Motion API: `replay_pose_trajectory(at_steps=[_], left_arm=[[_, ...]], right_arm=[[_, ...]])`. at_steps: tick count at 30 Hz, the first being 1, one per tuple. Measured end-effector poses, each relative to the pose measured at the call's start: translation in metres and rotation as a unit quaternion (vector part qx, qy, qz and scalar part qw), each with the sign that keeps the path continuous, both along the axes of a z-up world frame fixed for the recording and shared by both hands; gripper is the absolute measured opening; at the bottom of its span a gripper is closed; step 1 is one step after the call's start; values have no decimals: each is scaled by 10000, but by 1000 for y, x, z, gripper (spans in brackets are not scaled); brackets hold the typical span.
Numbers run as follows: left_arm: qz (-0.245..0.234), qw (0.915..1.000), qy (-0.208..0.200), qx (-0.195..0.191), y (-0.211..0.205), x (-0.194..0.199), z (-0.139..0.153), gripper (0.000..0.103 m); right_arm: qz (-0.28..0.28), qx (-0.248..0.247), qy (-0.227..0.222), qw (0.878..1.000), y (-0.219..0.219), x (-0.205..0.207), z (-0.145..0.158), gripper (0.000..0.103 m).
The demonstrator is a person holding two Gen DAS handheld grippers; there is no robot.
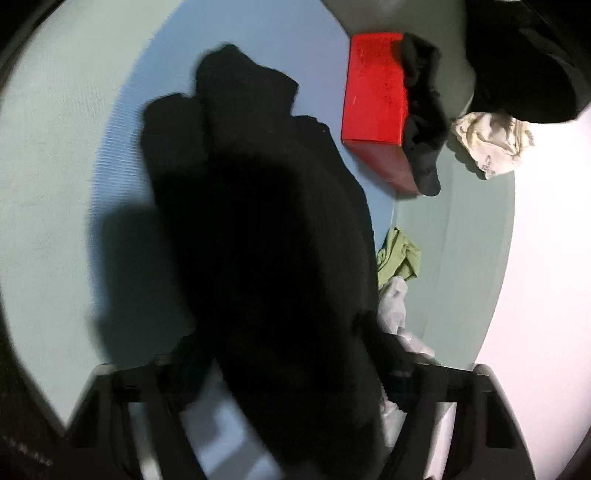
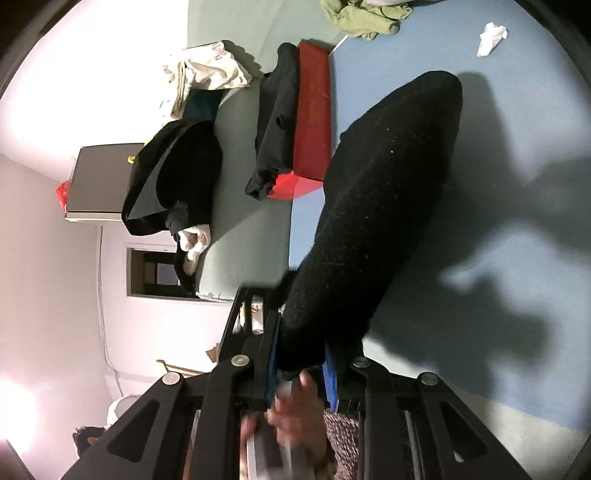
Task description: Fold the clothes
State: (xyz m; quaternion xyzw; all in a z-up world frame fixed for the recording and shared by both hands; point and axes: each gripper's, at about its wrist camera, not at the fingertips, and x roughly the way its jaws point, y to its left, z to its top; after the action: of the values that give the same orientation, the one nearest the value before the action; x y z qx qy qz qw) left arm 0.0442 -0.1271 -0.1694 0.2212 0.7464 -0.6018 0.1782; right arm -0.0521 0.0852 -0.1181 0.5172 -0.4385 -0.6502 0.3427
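One black sock (image 2: 373, 206), limp, lint-flecked, dangling.

- Both fisheye views bend strongly toward dark, vignetted rims.
- The wall (image 2: 44, 110) is blown out white by glare.
- Hard shadows fall on the blue mat (image 2: 498, 221).
- The black garment (image 1: 266, 240) shows almost no detail; its lower edge seems motion-blurred.

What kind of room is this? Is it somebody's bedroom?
Probably a bedroom, yes, though I can't be sure. Clothes lie scattered on a wide soft surface with a blue sheet, like a bed: a green garment and a cream one. Beyond its edge are plain walls and a dark window.
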Motion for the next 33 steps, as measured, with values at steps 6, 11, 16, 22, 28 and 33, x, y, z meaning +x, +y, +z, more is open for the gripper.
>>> replay_pose_trajectory(at_steps=[6, 11, 16, 22, 28, 33], left_arm=[[58, 9992, 263, 304, 6, -3, 18, 20], [-216, 9993, 288, 64, 5, -17, 32, 20], [-303, 9992, 242, 30, -3, -20, 28, 20], [-974, 9865, -145, -1310, -9, -27, 55, 20], [-1624, 9314, 147, -3253, -14, -68, 145, 21], [-1756, 8674, 1091, -4526, -24, -121, 251, 21]], right_arm=[[216, -280, 54, 9994, 35, 7, -22, 74], [-487, -505, -379, 9968, 96, -16, -68, 88], [-263, -960, -954, 9904, 82, -60, -110, 90], [-1, -606, -1117, 9919, 39, -107, -121, 41], [270, 756, 977, 9920, 29, -135, -8, 33], [-96, 620, 2272, 9718, 47, -178, 93, 33]])
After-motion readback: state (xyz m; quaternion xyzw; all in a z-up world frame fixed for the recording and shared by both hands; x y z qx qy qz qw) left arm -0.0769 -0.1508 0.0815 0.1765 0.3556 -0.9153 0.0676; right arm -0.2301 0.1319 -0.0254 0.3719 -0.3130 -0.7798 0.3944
